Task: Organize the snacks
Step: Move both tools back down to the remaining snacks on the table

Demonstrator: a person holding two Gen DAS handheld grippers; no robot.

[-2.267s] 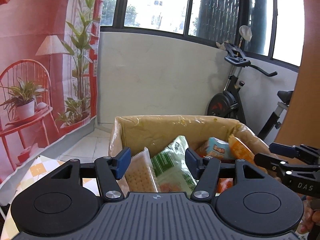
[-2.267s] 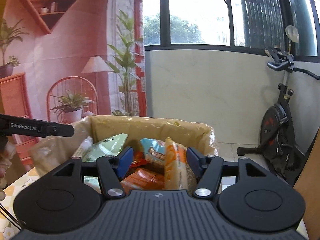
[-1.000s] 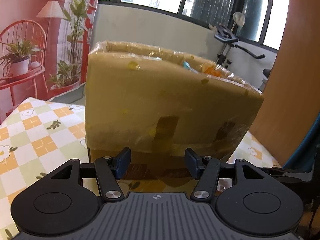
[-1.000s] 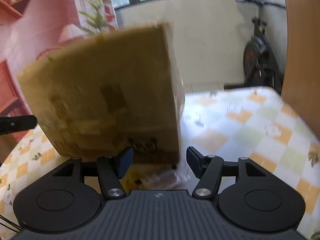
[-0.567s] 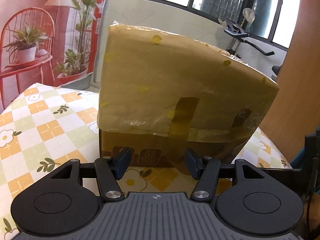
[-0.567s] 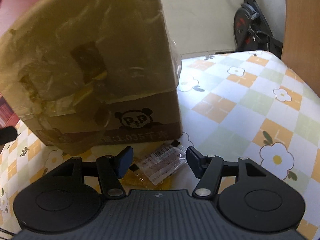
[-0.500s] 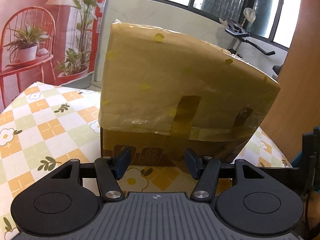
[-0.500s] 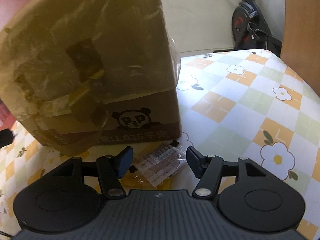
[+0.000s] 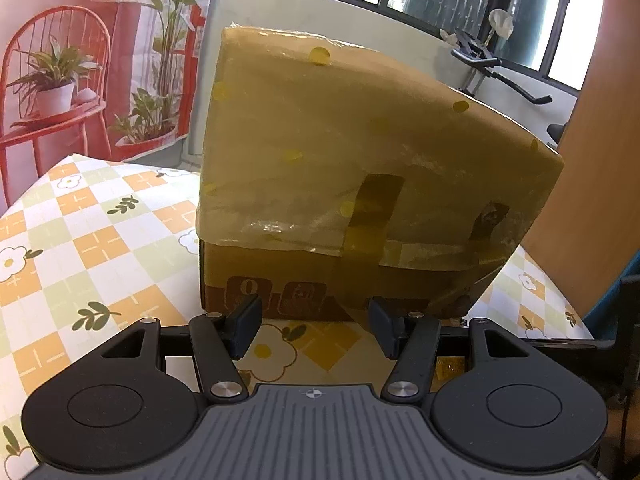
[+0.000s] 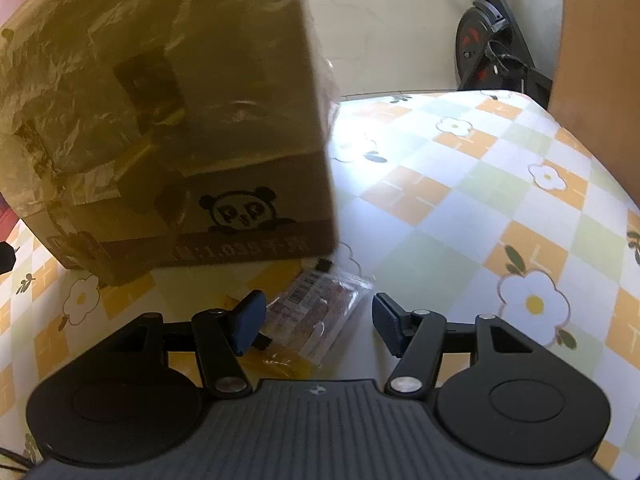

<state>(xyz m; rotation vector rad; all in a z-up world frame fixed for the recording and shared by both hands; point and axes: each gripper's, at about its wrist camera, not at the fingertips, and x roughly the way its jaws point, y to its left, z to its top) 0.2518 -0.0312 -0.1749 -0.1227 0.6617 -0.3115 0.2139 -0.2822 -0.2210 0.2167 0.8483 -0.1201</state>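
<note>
Beside snack packet (image 10: 316,316), cardboard box (image 10: 192,128)

Both wrist views look down, close on one cardboard box (image 9: 360,184) from adjacent sides.

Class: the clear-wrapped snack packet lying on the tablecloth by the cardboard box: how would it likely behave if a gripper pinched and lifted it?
The snack packet looks thin and flat, so probably light. Its glossy, crinkled film suggests it may slip or buckle between the right gripper pads. The contents look biscuit-like, so a hard squeeze could crack them.
</note>
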